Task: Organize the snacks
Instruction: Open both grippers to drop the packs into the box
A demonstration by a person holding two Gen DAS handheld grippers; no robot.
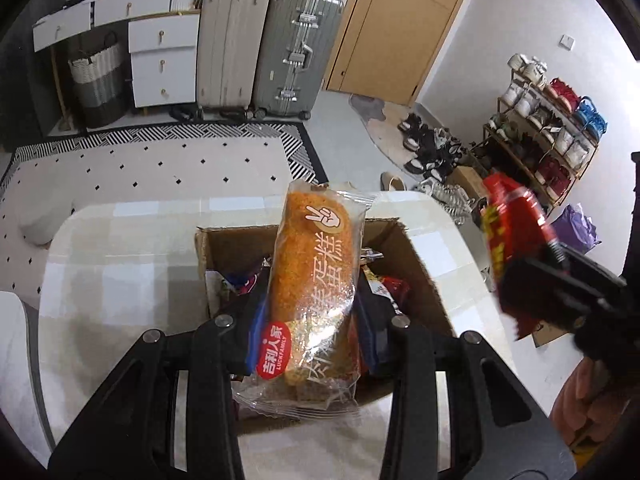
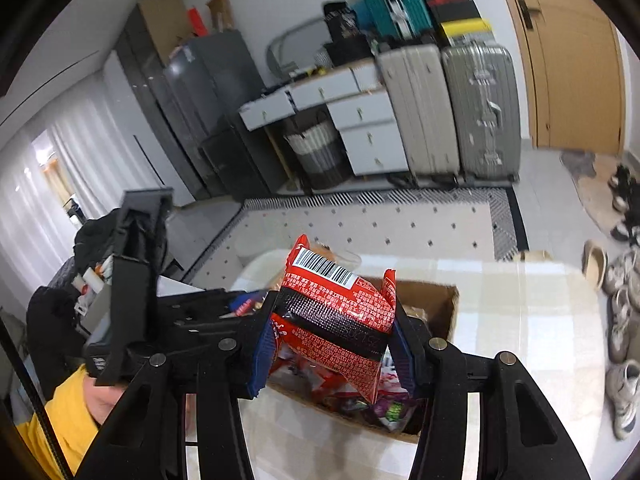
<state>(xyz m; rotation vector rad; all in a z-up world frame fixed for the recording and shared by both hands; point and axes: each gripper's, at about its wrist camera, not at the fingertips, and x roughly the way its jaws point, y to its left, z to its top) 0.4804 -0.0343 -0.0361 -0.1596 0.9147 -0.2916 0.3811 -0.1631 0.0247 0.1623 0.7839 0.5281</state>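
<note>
Fig.: both tongs loaded, poised over the snack box. Left tongs are closed tight on a clear-wrapped meat-floss cake, pads pinching its lower half so the pack stands up and leans away above the open cardboard box, which sits on the pale glossy bench and already holds a jumble of wrappers. Right tongs are closed, w/ a modest gap, on a crumpled red snack pouch, held at mid-body above the same box; in the left wrist view the pouch appears at right, well apart from the cake. To do this step well (judgement): lower each pack until it is inside the box walls before letting go, one hand at a time so the two tongs do not crowd each other; lay the cake flat along the box's long side, since a soft cake pinched hard may dent, and release gently; tuck the pouch into a free gap rather than on top. Labels: cake wrapper carries a red disc reading "吉利人家 / LUCK FAMILY", large white characters incl. "蛋糕", and a V-sign hand icon; pouch shows a barcode on white, a black band and dense white small print, probably ingredients, too fine to read; yellow lettering on its front is blurred.
</note>
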